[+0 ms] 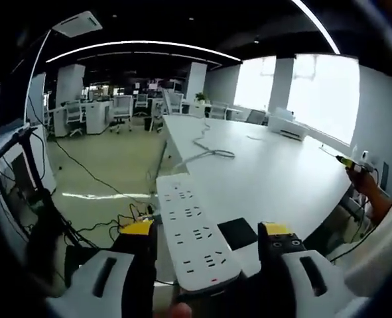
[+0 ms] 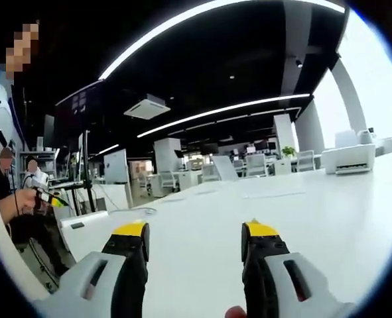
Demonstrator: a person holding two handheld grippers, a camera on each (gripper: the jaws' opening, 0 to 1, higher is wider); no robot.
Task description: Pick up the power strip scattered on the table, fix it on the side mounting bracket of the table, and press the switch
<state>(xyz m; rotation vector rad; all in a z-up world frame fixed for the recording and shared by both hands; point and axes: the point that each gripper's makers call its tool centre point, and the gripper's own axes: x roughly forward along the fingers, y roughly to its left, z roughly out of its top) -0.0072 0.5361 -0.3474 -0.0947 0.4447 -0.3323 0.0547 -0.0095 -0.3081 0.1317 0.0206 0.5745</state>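
Both tongs gape: left tongs (image 1: 209, 235) straddle the power strip (image 1: 194, 235), right tongs (image 2: 194, 233) over the table (image 2: 328, 212).

left gripper (image 1: 210, 242) jaws apart, right gripper (image 2: 194, 242) seemingly likewise

The white table (image 1: 282, 179) lies mostly bare ahead of the left gripper (image 1: 209, 242) — only the power strip (image 1: 194, 232) between its spread jaws, a black pad (image 1: 237, 232) beside it, and a cable (image 1: 205, 149) farther off. Before the right gripper (image 2: 194, 240) — open tabletop.
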